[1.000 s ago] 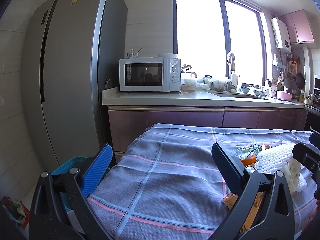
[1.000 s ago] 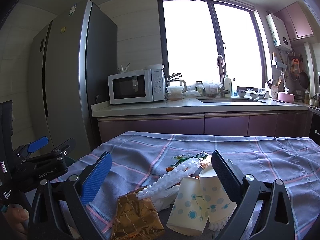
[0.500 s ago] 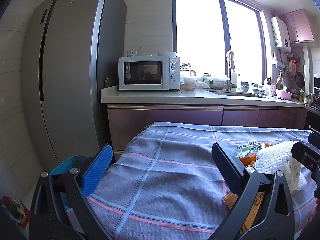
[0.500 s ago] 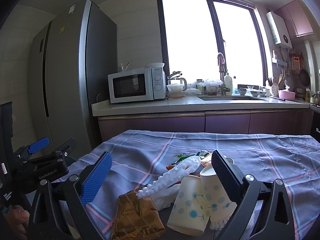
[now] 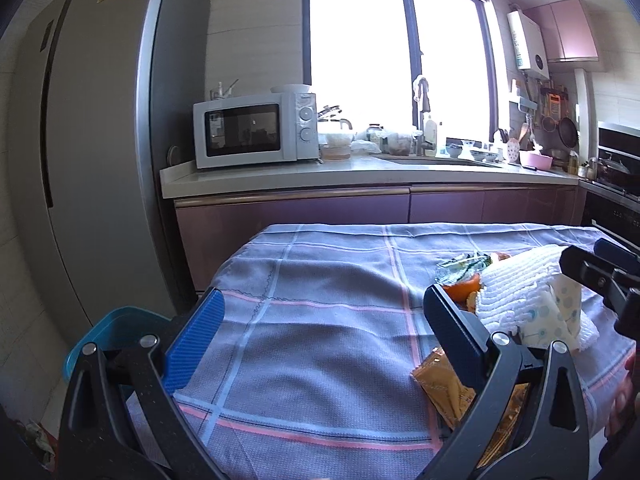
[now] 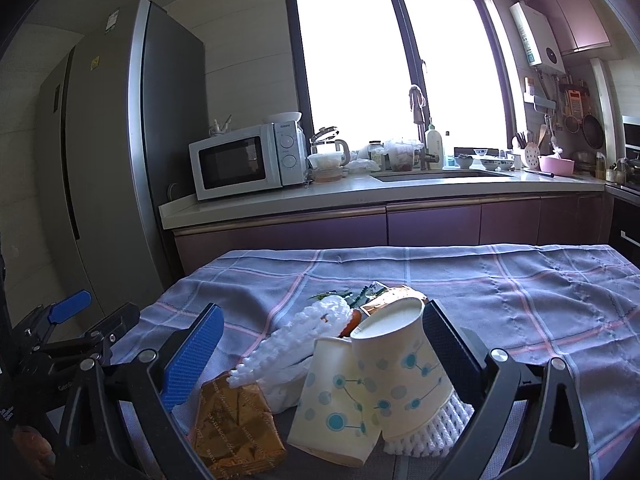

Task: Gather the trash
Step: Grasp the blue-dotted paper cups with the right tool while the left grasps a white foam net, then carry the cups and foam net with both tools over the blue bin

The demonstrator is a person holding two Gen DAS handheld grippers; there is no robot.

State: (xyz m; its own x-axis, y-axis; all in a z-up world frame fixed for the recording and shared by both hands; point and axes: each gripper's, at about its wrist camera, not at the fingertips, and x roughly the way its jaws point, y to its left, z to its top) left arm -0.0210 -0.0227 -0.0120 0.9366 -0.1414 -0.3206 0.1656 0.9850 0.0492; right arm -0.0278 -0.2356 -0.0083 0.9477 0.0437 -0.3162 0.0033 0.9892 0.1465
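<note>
A trash pile lies on the checked tablecloth [image 6: 520,288]: two dotted paper cups [image 6: 384,376], a white foam net [image 6: 304,328], a gold wrapper [image 6: 236,420] and a green wrapper [image 6: 340,296]. My right gripper [image 6: 324,312] is open, with the cups and the net lying between its fingers. In the left wrist view the same foam net [image 5: 520,280], a cup [image 5: 560,308], an orange peel [image 5: 464,290] and the gold wrapper [image 5: 436,380] sit at the right. My left gripper [image 5: 324,304] is open over bare cloth, left of the pile.
A blue bin [image 5: 116,320] stands on the floor by the table's left corner, beside the tall grey fridge [image 5: 100,160]. Behind the table runs a counter with a microwave [image 5: 256,132] and a sink [image 6: 440,176]. The right gripper's body [image 5: 600,276] shows at the right edge.
Both views have swung slightly right and down. The pile now sits a little deeper between the right fingers. Both grippers stay open.
</note>
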